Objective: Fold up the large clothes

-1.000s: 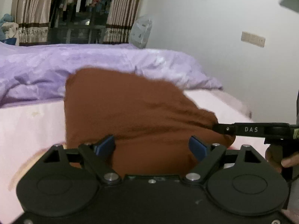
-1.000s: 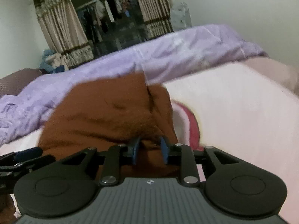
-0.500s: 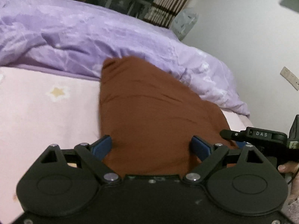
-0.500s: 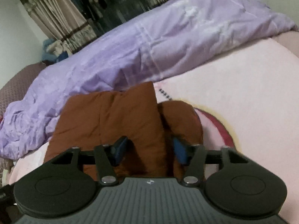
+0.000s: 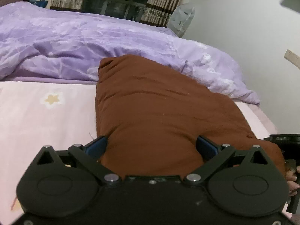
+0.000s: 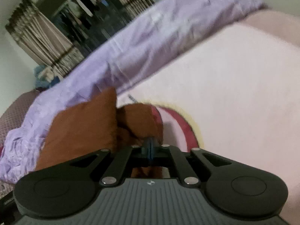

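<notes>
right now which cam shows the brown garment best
The left wrist view: the brown garment lies sharp and almost whole between the open left gripper. The right wrist view is blurred, showing only folded parts behind the shut right gripper.

This is a bedroom in a home. A bed with a pale pink sheet [image 5: 46, 116] printed with a star carries a rumpled purple duvet [image 5: 75, 43] along its far side, against a plain white wall [image 5: 243, 18]. Beyond the bed, striped curtains [image 5: 161, 1] frame a dark opening where clothes hang [image 6: 88, 9], and a wall socket [image 5: 292, 58] sits on the right.
</notes>
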